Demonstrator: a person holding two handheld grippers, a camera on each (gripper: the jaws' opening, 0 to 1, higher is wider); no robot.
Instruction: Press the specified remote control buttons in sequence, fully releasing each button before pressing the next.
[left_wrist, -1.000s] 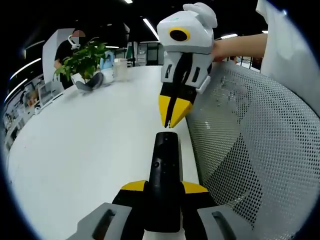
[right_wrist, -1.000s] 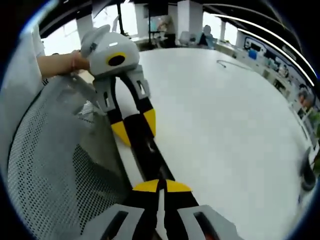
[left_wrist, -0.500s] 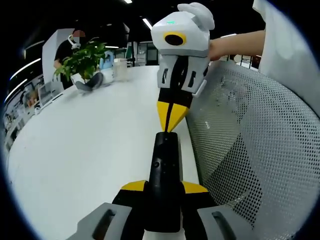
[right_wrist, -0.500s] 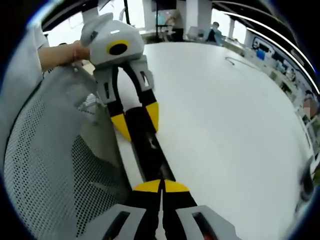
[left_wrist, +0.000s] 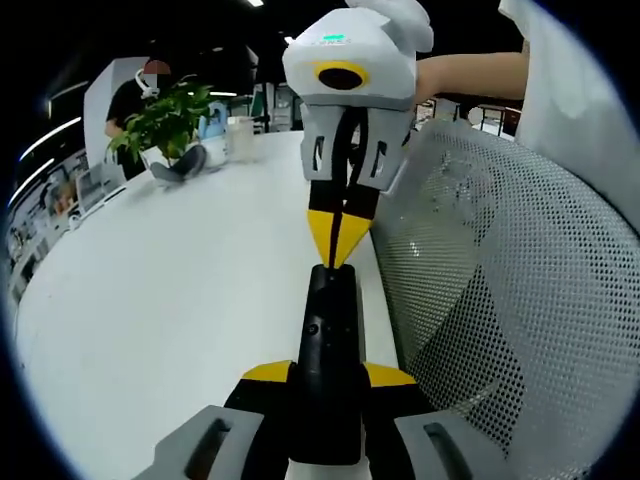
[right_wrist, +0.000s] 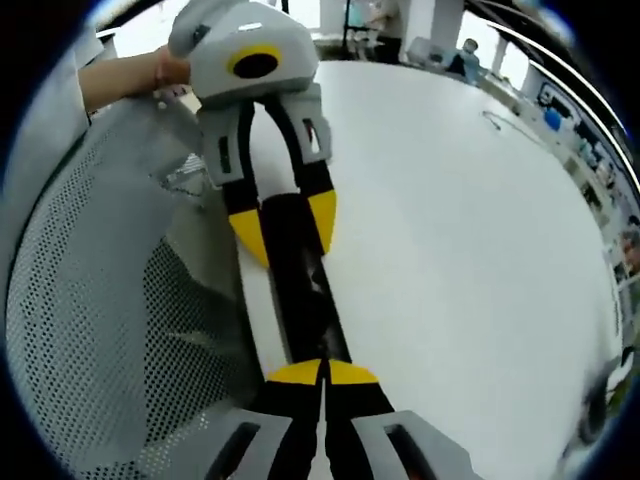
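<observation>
Remote control (left_wrist: 328, 350) lies gripped lengthwise in the left claw (left_wrist: 325, 378), steadied over the worktop (left_wrist: 170, 290) so the closed right claw (left_wrist: 337, 240) can press its far end.

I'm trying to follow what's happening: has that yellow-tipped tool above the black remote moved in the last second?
Yes. In the left gripper view, the right gripper has come down and leftward; its shut yellow tips now meet the far end of the remote control, which sits unmoved in the left gripper.

Mesh chair (left_wrist: 500, 300) rightward — open table (left_wrist: 160, 300) leftward
</observation>
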